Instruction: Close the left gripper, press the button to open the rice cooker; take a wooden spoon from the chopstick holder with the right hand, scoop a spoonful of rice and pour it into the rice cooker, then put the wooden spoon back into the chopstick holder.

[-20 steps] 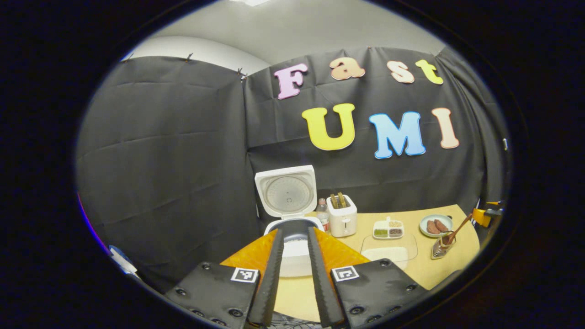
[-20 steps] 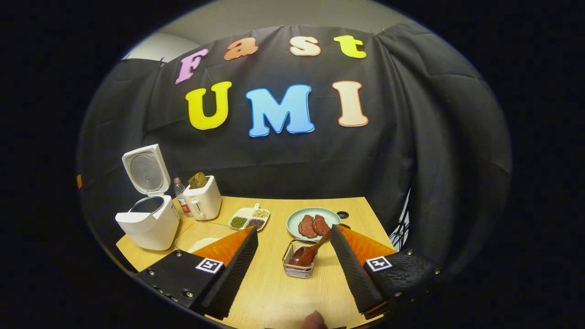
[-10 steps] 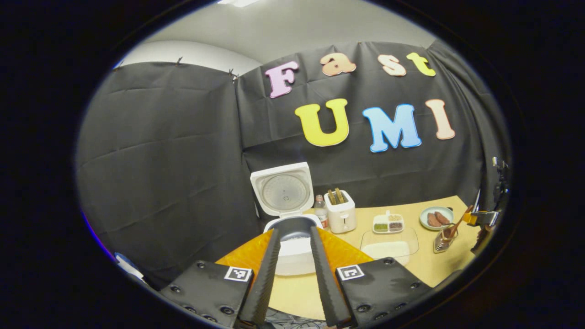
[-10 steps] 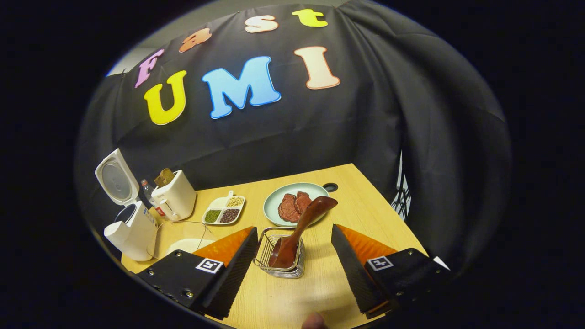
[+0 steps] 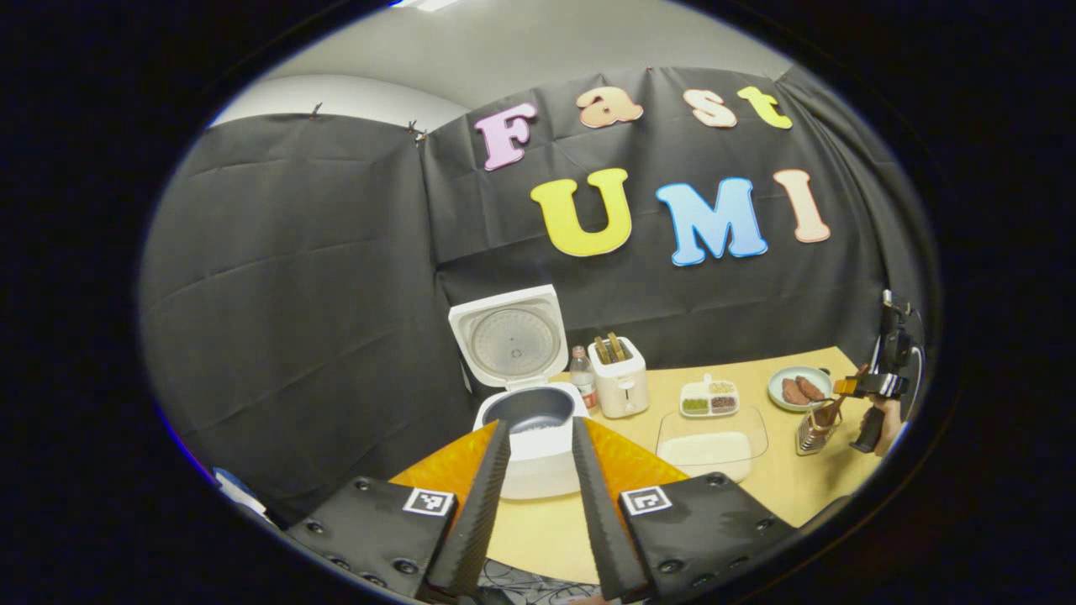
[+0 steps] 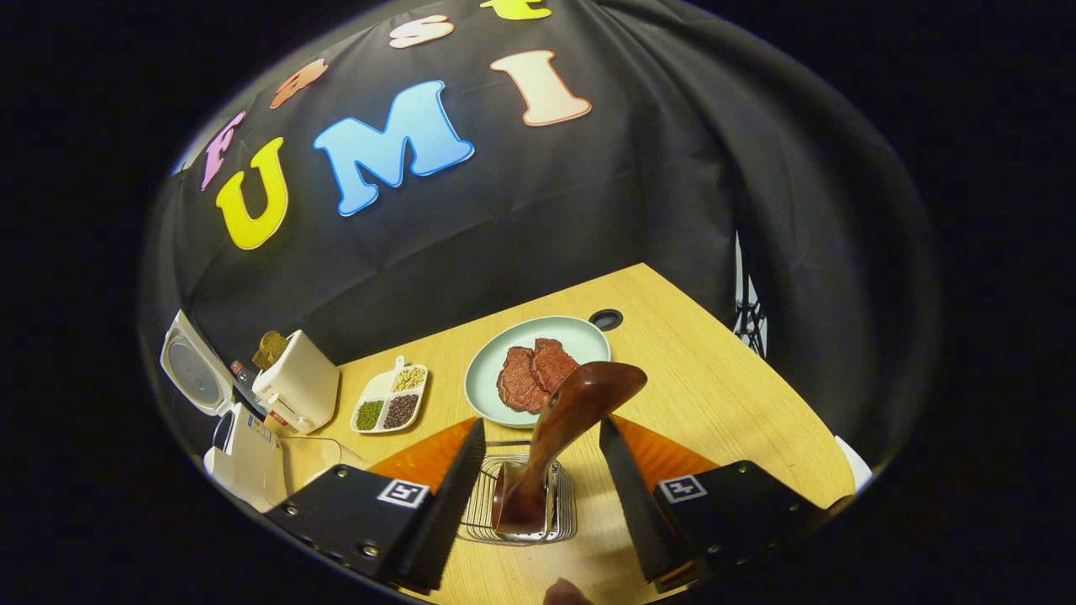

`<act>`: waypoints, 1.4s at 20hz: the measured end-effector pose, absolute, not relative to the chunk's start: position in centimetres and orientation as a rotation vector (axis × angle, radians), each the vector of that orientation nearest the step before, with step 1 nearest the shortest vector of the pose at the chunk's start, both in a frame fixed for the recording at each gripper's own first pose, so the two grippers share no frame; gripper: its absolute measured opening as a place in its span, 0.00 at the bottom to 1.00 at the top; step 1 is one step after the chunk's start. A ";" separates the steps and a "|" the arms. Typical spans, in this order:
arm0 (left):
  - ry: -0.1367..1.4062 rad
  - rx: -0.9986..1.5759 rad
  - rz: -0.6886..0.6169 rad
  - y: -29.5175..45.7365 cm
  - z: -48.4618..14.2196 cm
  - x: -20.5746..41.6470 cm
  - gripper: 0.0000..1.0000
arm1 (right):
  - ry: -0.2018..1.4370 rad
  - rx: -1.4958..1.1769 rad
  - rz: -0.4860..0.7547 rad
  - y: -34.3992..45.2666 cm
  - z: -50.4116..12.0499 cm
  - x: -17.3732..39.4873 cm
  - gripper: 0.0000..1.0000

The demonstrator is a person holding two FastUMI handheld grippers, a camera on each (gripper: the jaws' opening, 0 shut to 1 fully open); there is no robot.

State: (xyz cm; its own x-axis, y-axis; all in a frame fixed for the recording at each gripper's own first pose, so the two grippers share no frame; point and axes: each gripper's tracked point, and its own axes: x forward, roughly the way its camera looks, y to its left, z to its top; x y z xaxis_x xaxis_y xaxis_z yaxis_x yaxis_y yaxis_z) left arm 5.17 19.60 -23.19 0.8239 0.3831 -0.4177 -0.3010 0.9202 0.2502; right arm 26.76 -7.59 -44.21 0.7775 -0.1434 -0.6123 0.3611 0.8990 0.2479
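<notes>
The white rice cooker stands open at the table's left end, lid upright, dark pot showing. My left gripper hovers in front of it, open, with nothing between its fingers. In the right gripper view, a dark wooden spoon stands bowl-down in a wire chopstick holder. My right gripper is open and straddles the spoon's handle, a gap on each side. In the left gripper view, that gripper shows far off above the holder. A clear tray of rice lies between cooker and holder.
A white toaster and a small bottle stand behind the cooker. A divided dish of beans and a pale plate of meat sit towards the back. The table's right edge runs close to the holder.
My right gripper has come down and forward over the holder, so the spoon's handle now stands between its fingers. My left gripper has drawn back a little from the cooker.
</notes>
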 end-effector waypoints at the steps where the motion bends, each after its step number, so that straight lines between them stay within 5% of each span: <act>1: 0.479 0.164 0.357 19.4 -23.4 5.1 0.60 | 0.636 0.382 -0.281 -7.5 -44.4 26.9 0.73; 3: 0.476 0.153 0.355 19.4 -23.2 5.1 0.66 | 0.637 0.386 -0.313 -7.9 -44.5 26.9 0.74; 5: 0.475 0.153 0.356 19.5 -23.2 4.9 0.71 | 0.635 0.422 -0.305 -7.6 -44.5 27.6 0.27; 7: 0.482 0.151 0.355 19.5 -23.4 4.6 0.77 | 0.648 0.464 -0.305 -7.2 -45.2 28.1 0.29; 8: 0.485 0.147 0.354 19.5 -23.5 4.3 0.77 | 0.649 0.482 -0.301 -6.9 -45.0 27.9 0.18; 10: 0.480 0.133 0.352 19.6 -23.3 4.0 0.81 | 0.647 0.491 -0.292 -6.7 -44.4 27.7 0.13; 14: 0.448 0.097 0.329 19.6 -22.7 3.5 0.81 | 0.628 0.473 -0.289 -6.6 -42.9 26.9 0.13; 18: 0.427 0.072 0.292 20.4 -22.5 3.1 0.93 | 0.583 0.451 -0.294 -6.1 -39.5 25.9 0.13; 28: 0.307 -0.035 0.124 24.5 -20.3 4.9 0.95 | 0.450 0.352 -0.291 0.0 -25.6 16.9 0.13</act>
State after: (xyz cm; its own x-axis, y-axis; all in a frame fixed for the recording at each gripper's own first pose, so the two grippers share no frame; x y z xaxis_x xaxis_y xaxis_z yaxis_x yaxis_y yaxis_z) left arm 4.91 24.51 -20.33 0.9458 0.1169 -0.3030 -0.1274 0.9917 -0.0151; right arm 16.85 -0.03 -25.61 0.8612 -0.1945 -0.4696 0.3477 0.8993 0.2652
